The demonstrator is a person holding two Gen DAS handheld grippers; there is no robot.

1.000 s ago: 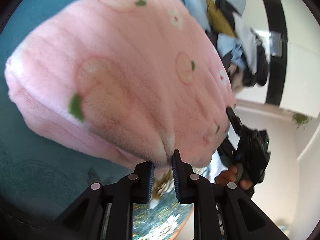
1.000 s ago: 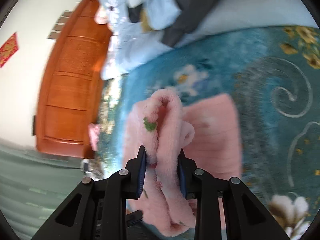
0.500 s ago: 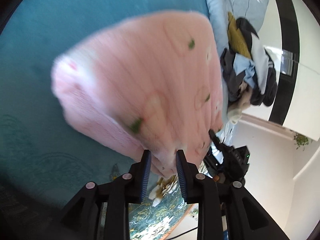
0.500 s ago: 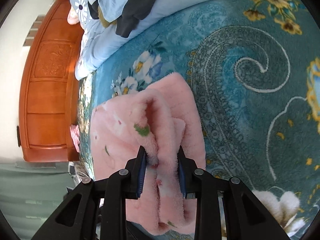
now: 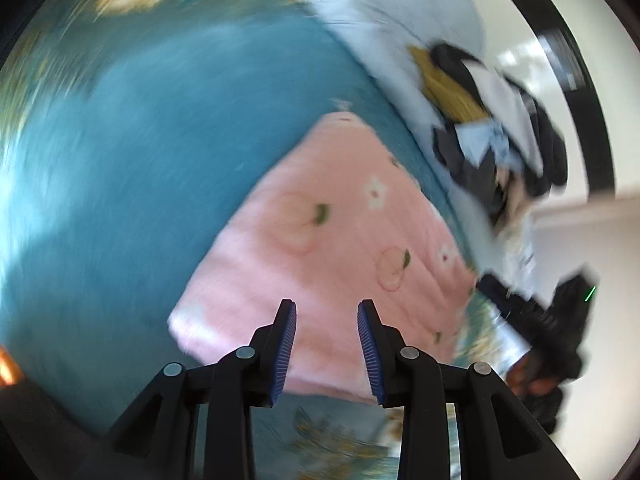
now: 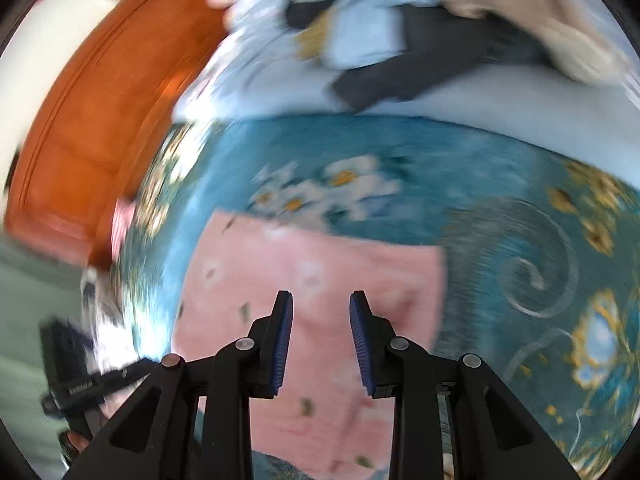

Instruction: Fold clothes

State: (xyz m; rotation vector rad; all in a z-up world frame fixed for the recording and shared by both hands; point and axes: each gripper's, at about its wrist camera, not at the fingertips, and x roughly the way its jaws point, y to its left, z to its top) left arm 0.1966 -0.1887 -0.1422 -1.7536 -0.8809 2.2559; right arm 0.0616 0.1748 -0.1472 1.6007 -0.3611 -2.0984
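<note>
Left wrist: hand-held gripper (image 5: 327, 346) open, empty

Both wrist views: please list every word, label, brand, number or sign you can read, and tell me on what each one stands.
Small pale print on the black handle of the left gripper, seen in the right wrist view: too blurred to read.
Pink fleece garment: only flower and fruit motifs, no text.
Teal floral blanket: no text.
Nothing else readable.
</note>
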